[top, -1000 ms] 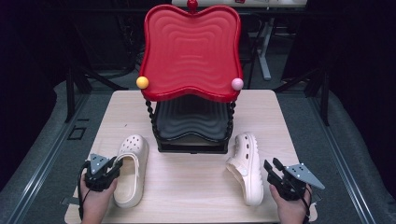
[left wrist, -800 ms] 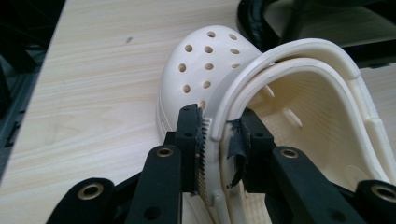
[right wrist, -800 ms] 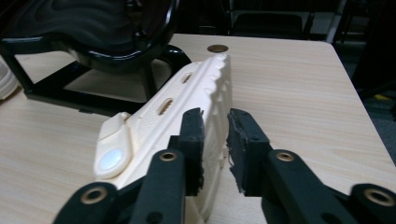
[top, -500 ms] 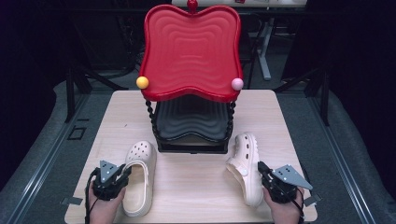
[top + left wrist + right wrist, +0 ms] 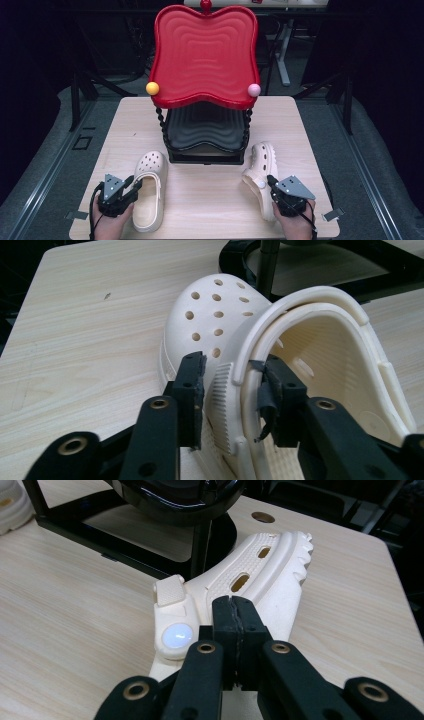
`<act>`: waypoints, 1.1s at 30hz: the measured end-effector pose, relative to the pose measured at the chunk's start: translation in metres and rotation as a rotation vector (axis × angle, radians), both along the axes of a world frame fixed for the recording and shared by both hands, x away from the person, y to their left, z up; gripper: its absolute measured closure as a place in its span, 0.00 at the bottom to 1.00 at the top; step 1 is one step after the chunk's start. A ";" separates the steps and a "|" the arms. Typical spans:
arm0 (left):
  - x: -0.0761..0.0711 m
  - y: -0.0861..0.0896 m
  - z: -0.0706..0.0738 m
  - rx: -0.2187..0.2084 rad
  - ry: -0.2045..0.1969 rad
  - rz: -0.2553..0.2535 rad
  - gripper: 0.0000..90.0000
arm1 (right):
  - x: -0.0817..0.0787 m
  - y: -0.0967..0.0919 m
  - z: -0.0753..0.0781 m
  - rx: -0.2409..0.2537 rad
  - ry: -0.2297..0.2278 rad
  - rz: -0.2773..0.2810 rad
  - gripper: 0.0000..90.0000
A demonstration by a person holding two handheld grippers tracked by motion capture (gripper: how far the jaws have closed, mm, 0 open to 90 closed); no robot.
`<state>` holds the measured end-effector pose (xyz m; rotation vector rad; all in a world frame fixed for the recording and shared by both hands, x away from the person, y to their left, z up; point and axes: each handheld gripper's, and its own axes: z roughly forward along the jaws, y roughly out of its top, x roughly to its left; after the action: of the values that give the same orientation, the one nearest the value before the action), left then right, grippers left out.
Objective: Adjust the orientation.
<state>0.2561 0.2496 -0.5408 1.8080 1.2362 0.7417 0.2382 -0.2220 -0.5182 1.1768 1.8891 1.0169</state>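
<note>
Two cream clogs lie on the wooden table [image 5: 210, 205]. The left clog [image 5: 148, 200] [image 5: 215, 315] sits upright with its toe toward the stand. My left gripper [image 5: 134, 186] [image 5: 230, 367] straddles the clog's side wall; its jaws have just been opening, and they stand open with the wall between them. The right clog [image 5: 260, 170] [image 5: 260, 575] is tipped on its side, its round strap rivet facing up. My right gripper [image 5: 271, 179] [image 5: 234, 605] is right against that clog near the rivet. It is shut, its pads pressed together with nothing visible between them.
A two-tier stand sits at the middle of the table: a red wavy tray [image 5: 205, 55] on top and a black tray [image 5: 205, 132] below, on twisted black posts. A yellow ball [image 5: 152, 88] and a pink ball [image 5: 254, 90] mark its front corners. Dark floor surrounds the table.
The left gripper shifted right onto the left clog, which moved a little with it, and its jaws then widened. The right gripper moved left up to the right clog and closed.
</note>
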 end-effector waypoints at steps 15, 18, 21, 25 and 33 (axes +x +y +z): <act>0.000 0.005 0.001 -0.026 -0.017 -0.025 0.63 | 0.006 -0.025 0.003 0.111 0.028 -0.038 1.00; 0.000 0.004 0.001 -0.024 -0.018 -0.024 0.63 | 0.004 -0.031 0.002 0.111 0.021 -0.052 1.00; 0.000 0.005 0.002 -0.028 -0.009 -0.021 0.63 | 0.002 -0.034 0.003 0.067 0.010 -0.074 1.00; 0.000 0.005 0.002 -0.032 -0.005 -0.018 0.62 | 0.000 -0.035 0.003 0.030 0.012 -0.086 1.00; 0.002 0.005 0.000 -0.043 -0.011 -0.028 0.61 | -0.001 -0.042 0.007 0.038 0.038 -0.103 1.00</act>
<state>0.2578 0.2550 -0.5408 1.7804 1.2083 0.7039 0.2372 -0.2639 -0.5117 1.3103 1.8256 0.9849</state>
